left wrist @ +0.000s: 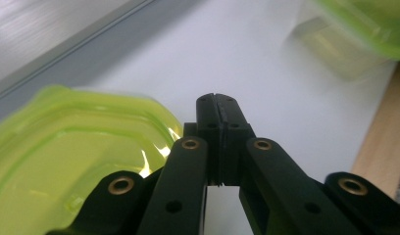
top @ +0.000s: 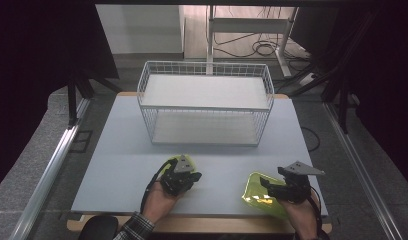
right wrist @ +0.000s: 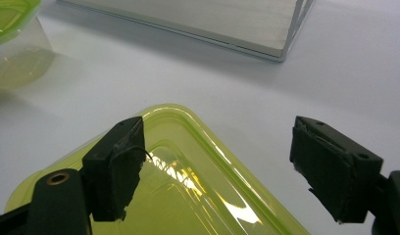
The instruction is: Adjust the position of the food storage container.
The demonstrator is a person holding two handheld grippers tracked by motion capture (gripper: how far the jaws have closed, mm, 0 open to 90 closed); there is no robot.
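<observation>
A: Start from the high view. What lies near the hands?

B: Two yellow-green things on the pale table (top: 117, 175). The left gripper (top: 184, 176) sits over the near edge of a green container (top: 173, 162), just in front of the white wire basket (top: 204, 102). The right gripper (top: 272, 189) rests above a flat green lid (top: 257, 197) near the table's right front corner. The two green things are well apart.

A: Can you read the jaws from up there?

B: Not well; both grippers are dark lumps at that size.

A: The left gripper view, then.

B: The left gripper (left wrist: 216, 100) has its jaws pressed flat together, with nothing between them. A green piece (left wrist: 75, 152), blurred, lies beside and below the jaws at the left of the picture, its rim just beside the left arm of the gripper. I cannot tell whether they touch. Another green piece (left wrist: 364, 24) shows at the top right, well apart.

A: And the right gripper view?

B: The right gripper (right wrist: 217, 161) has its jaws standing wide apart. The green lid (right wrist: 188, 186) lies under them. The left finger (right wrist: 117, 166) hangs over the lid's inner face, close to it, while the right finger (right wrist: 335, 171) stands out past the lid's rim, over bare table. Nothing is pinched. The container (right wrist: 14, 34) shows at the top left and the basket's corner (right wrist: 286, 39) beyond.
</observation>
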